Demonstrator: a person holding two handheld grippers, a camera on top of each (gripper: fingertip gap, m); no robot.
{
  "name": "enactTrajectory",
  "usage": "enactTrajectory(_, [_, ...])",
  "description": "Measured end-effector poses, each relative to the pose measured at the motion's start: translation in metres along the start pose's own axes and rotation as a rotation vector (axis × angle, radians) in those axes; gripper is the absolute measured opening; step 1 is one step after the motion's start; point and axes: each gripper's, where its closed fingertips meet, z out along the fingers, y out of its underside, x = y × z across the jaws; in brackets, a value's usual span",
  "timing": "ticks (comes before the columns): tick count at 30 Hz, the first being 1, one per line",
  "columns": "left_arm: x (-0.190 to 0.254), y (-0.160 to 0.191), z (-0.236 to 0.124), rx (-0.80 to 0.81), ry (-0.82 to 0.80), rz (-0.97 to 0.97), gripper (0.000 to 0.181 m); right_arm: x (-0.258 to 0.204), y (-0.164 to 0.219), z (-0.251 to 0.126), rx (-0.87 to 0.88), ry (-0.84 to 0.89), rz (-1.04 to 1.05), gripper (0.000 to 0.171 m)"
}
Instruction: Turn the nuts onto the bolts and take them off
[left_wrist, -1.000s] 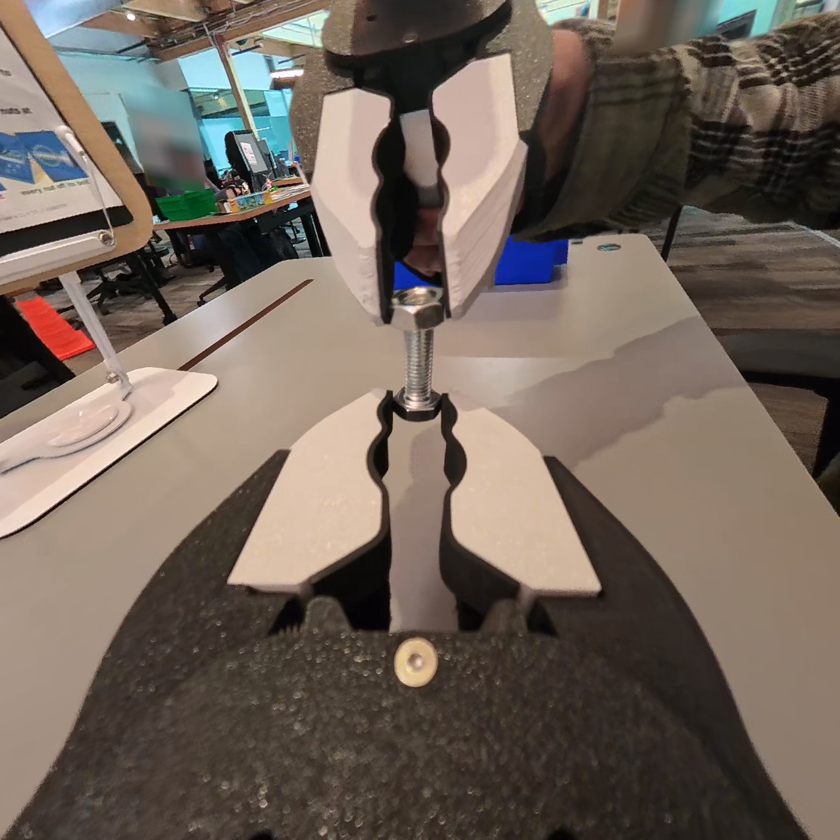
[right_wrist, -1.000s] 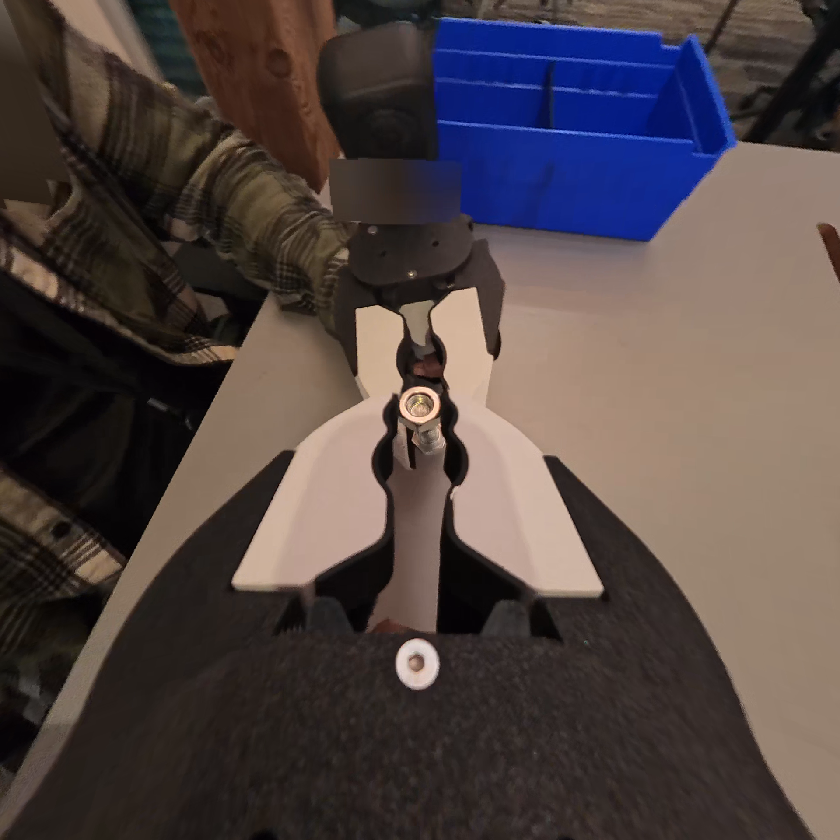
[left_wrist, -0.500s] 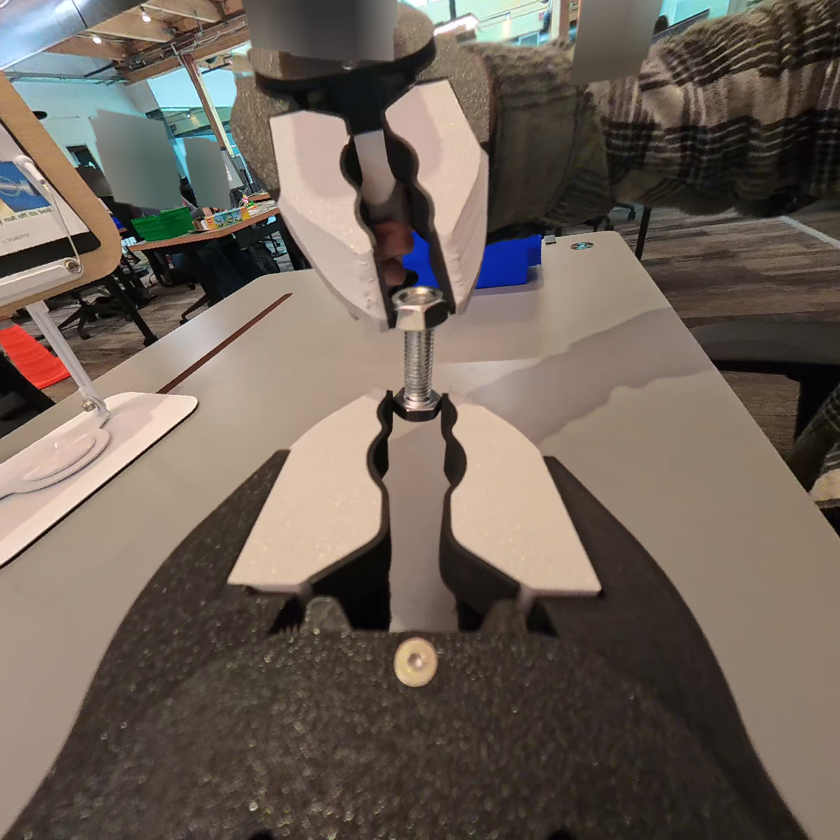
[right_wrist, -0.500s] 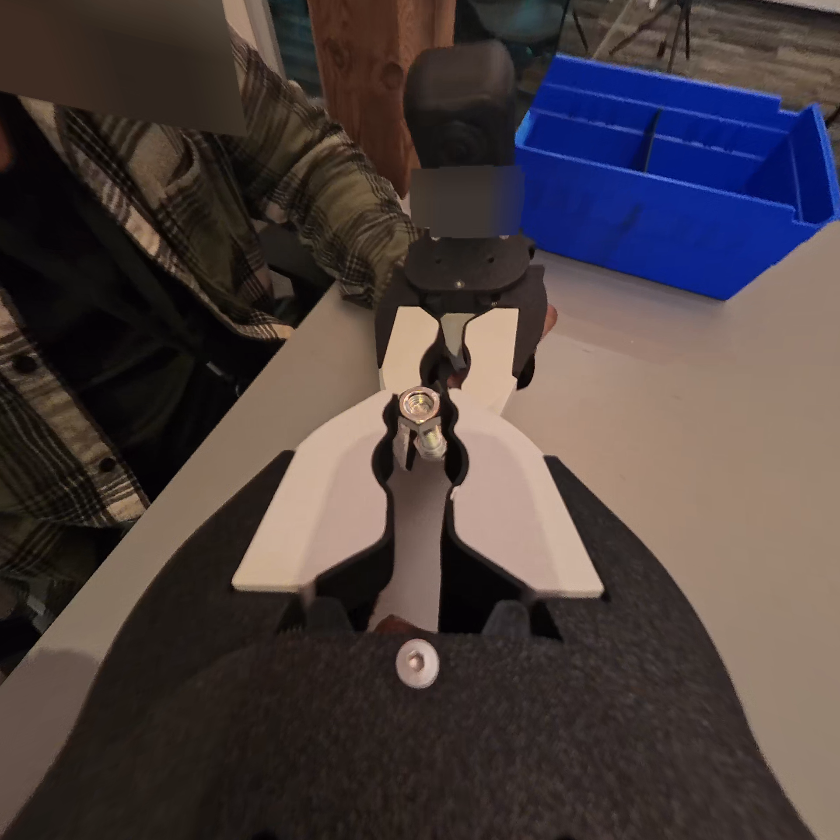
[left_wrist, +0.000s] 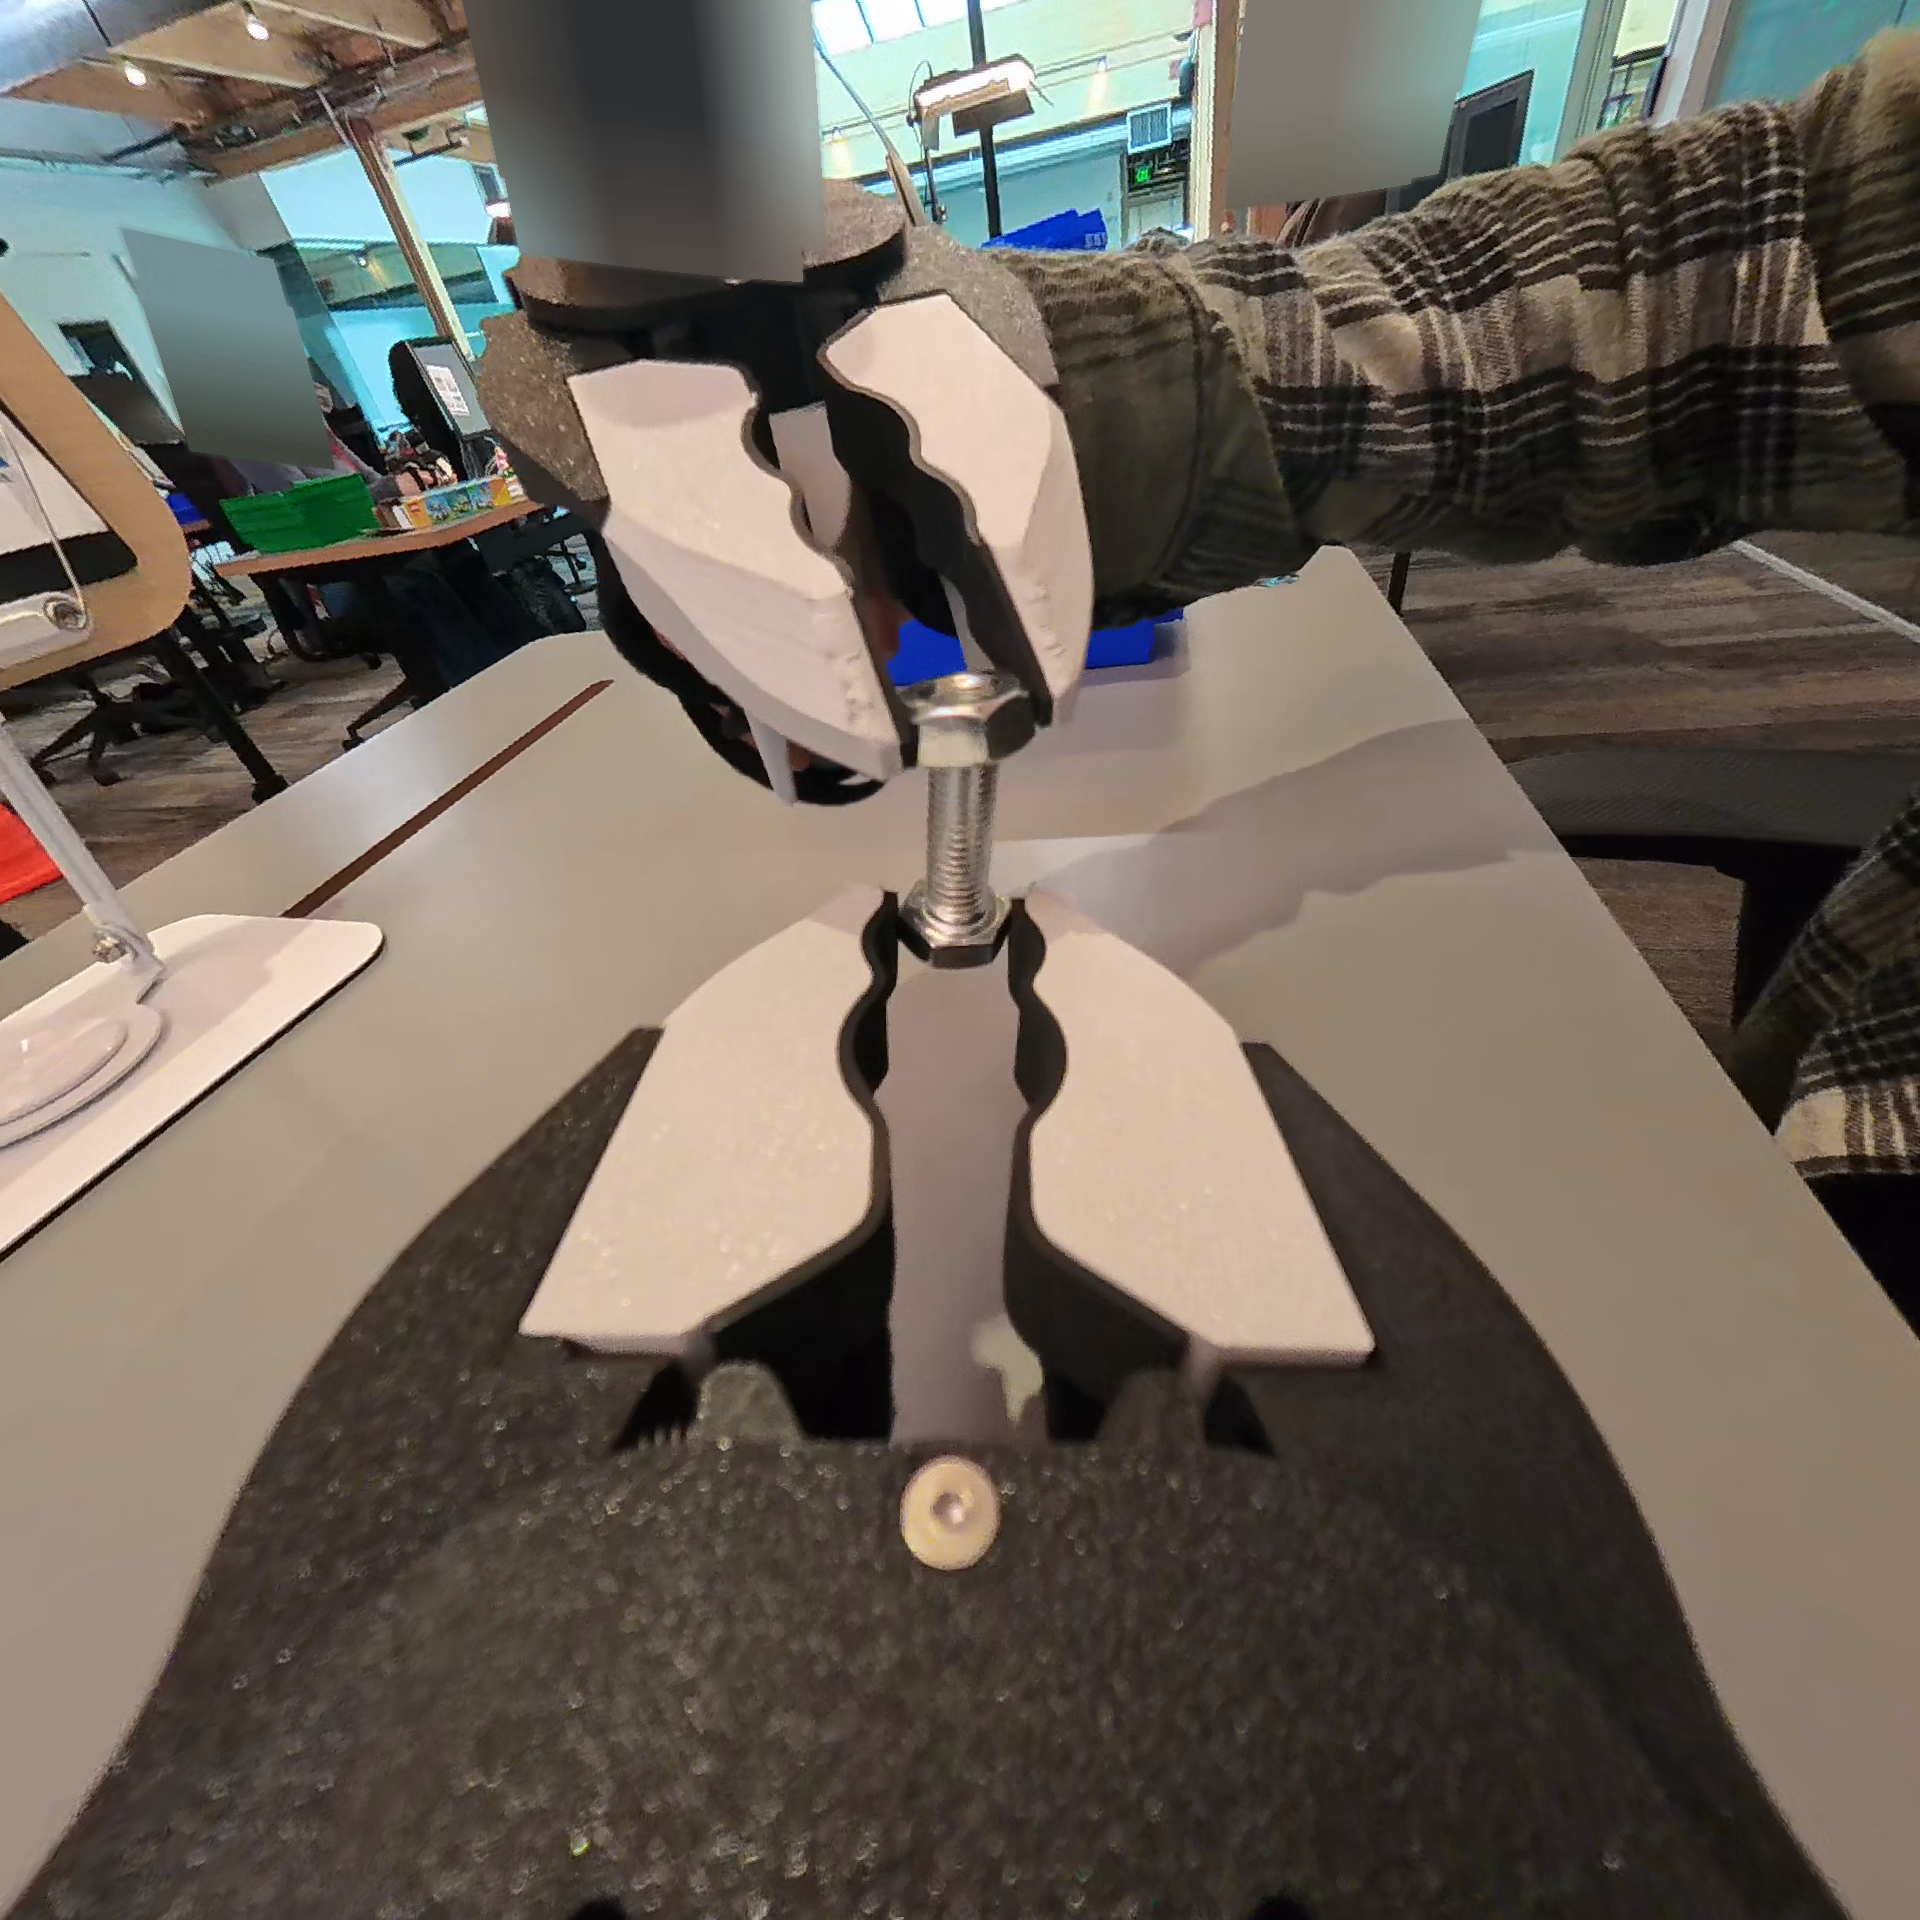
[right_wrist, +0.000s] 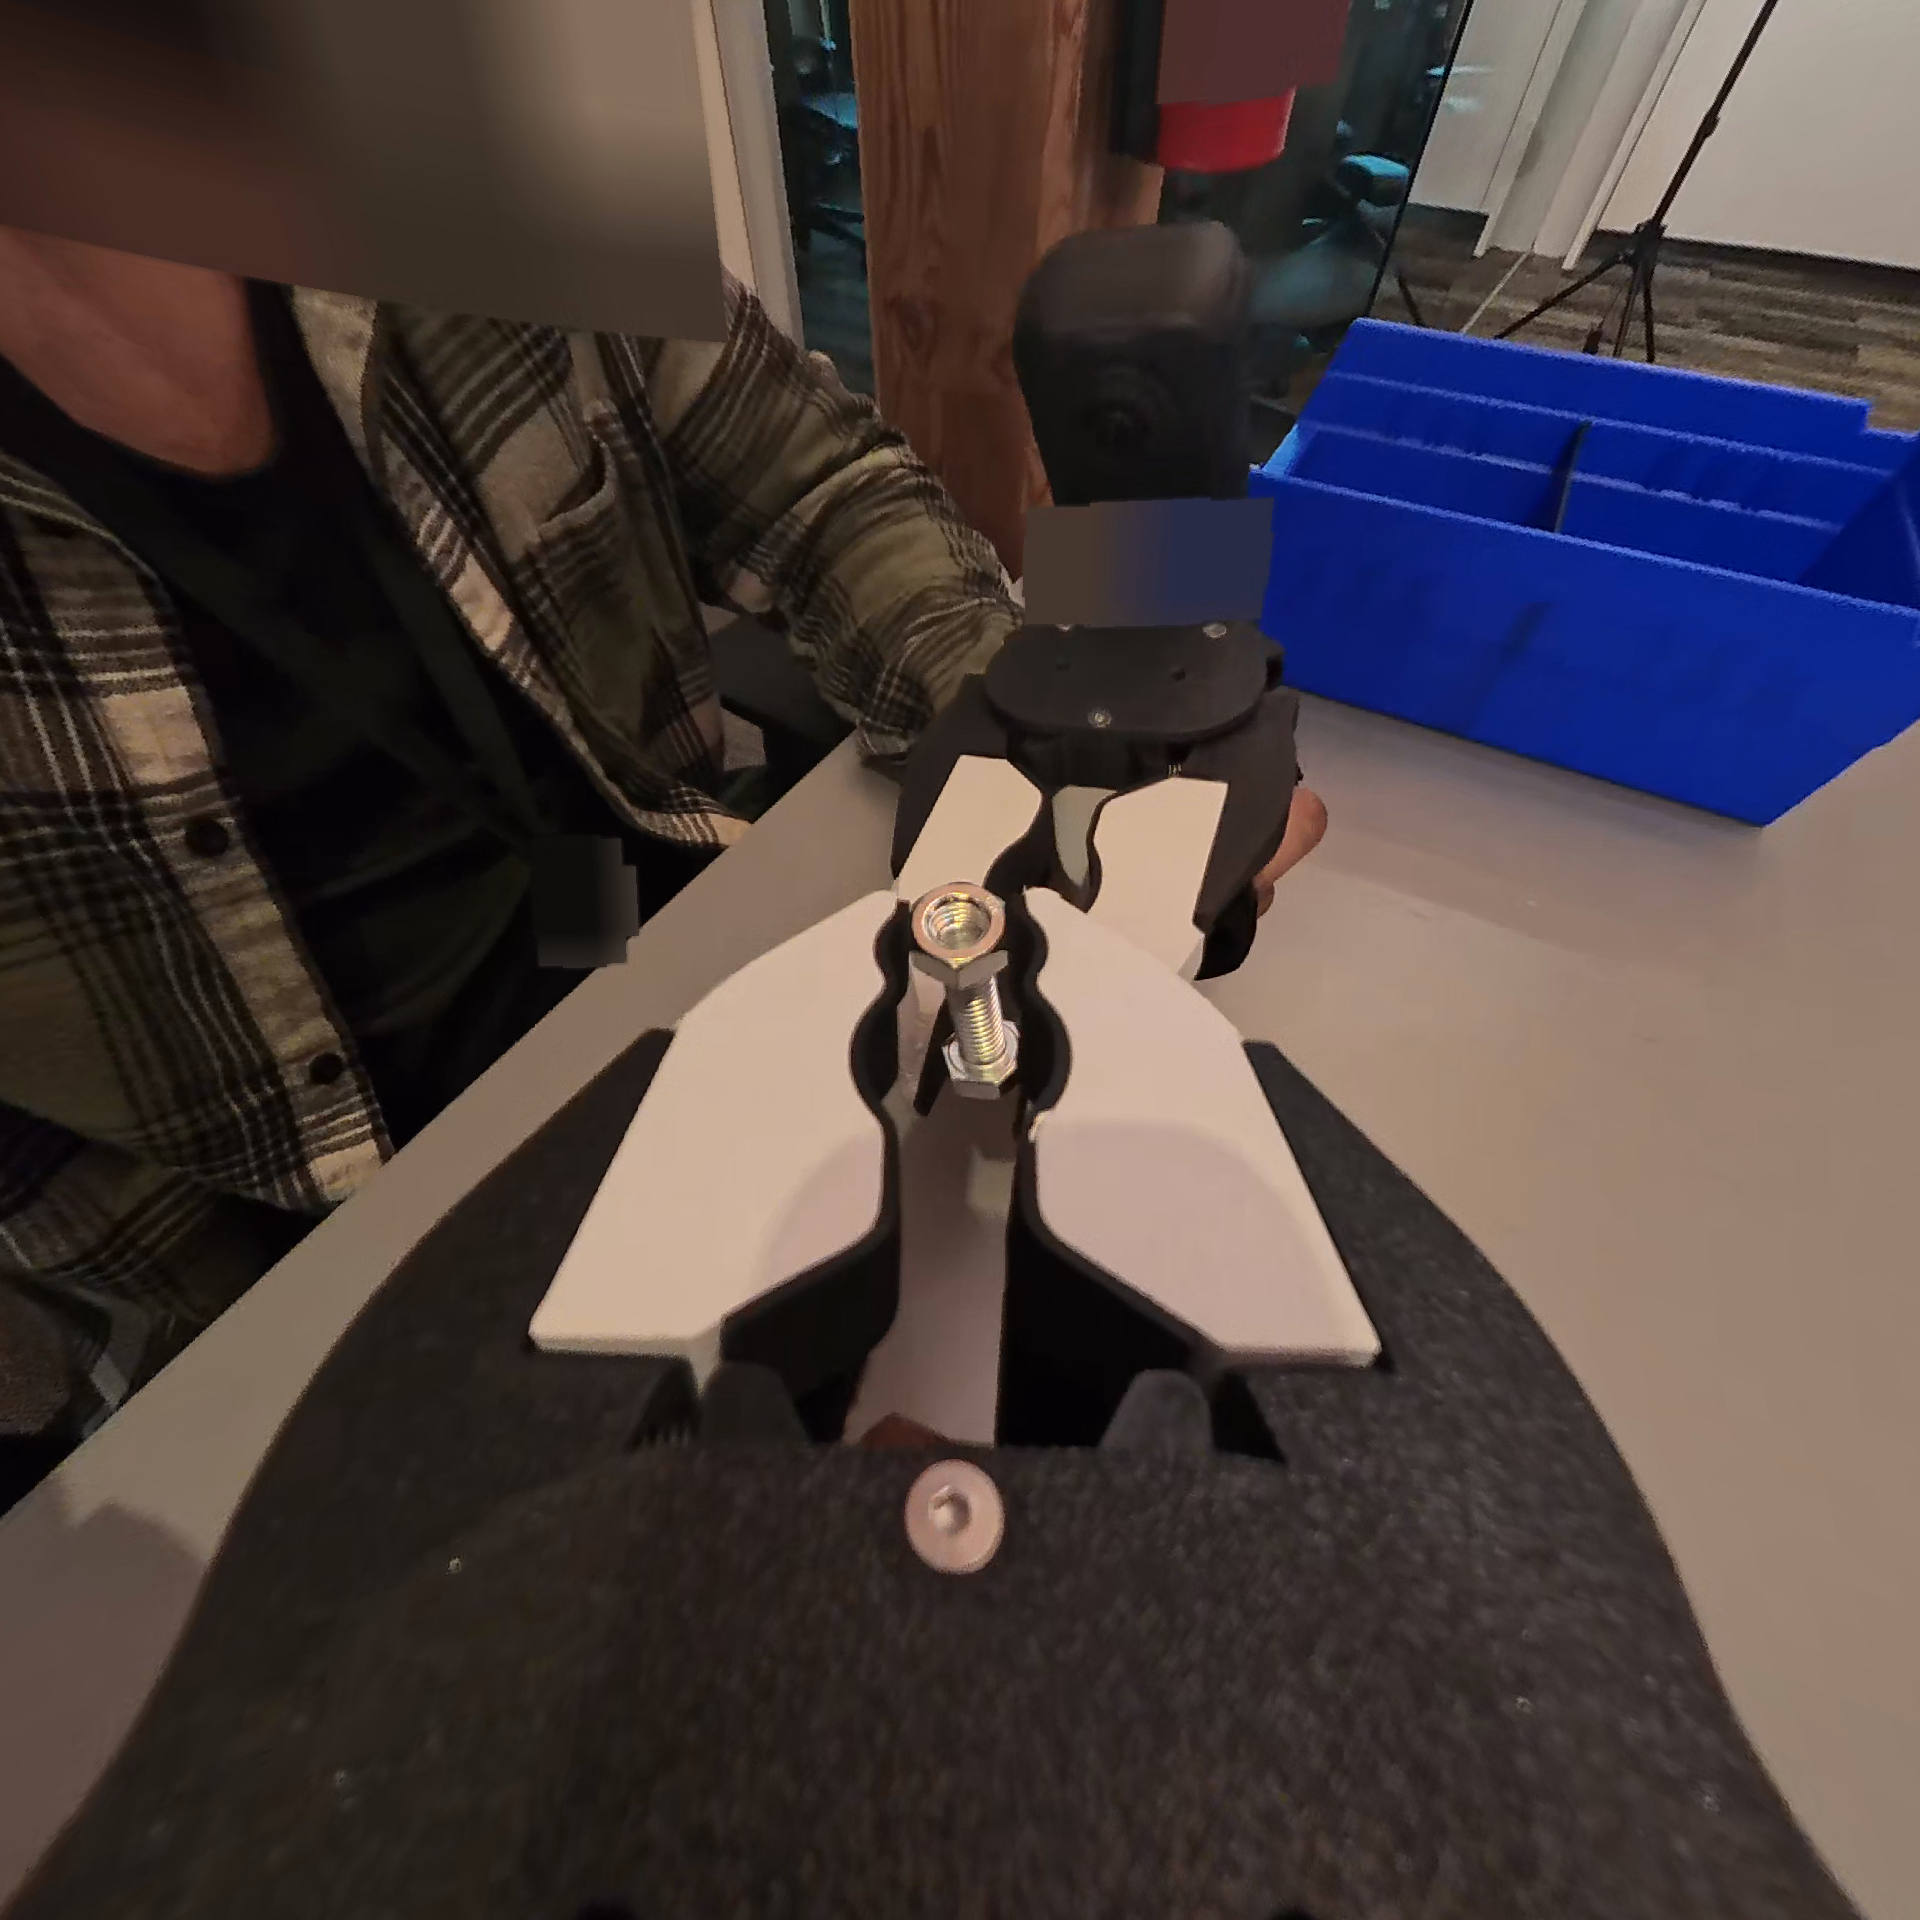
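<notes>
Bolt (left_wrist: 961, 831): held in the air above the table (left_wrist: 1403, 1091), between the two grippers; long axis upright in the left wrist view, head up.
Head (left_wrist: 971, 717): hex, at the top end; from the right wrist view (right_wrist: 956, 925) its dished top face shows almost end on.
Nut (left_wrist: 951, 928): thin hex, threaded on at the low end of the shaft, well apart from the head; bare thread fills the stretch between them.
Left gripper (left_wrist: 951, 914): jaws pinching the nut at the tips, from two sides; fingers lie roughly flat, so the bolt stands across them.
Right gripper (left_wrist: 966, 709): comes down from above, tilted; jaws pinching the head at the very tips.
Key relation: both grips sit on one axis, the shaft; head above, nut below, each gripper already on its own part, neither nearer than the other.
Step, as judged: turning one end against the other; the nut's place at the far end of the thread suits either a start or a near finish, and I cannot tell which.
Next move needs: rotation about the shaft line with no sideways pull, or the thread may bind or a hex may slip from the tips.
Sleeve (left_wrist: 1507, 343): plaid, behind the right gripper.
Bin (right_wrist: 1558, 623): blue, divided, on the table beyond the left gripper (right_wrist: 1049, 831); contents not visible.
Stand (left_wrist: 187, 997): white base, left on the table, well apart.
</notes>
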Motion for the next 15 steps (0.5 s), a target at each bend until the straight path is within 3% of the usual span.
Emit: enactTrajectory(15, [-0.005, 0.011, 0.004, -0.063, -0.014, -0.042, 0.020, 0.002, 0.012, -0.003, -0.054, 0.029, 0.020, 0.027])
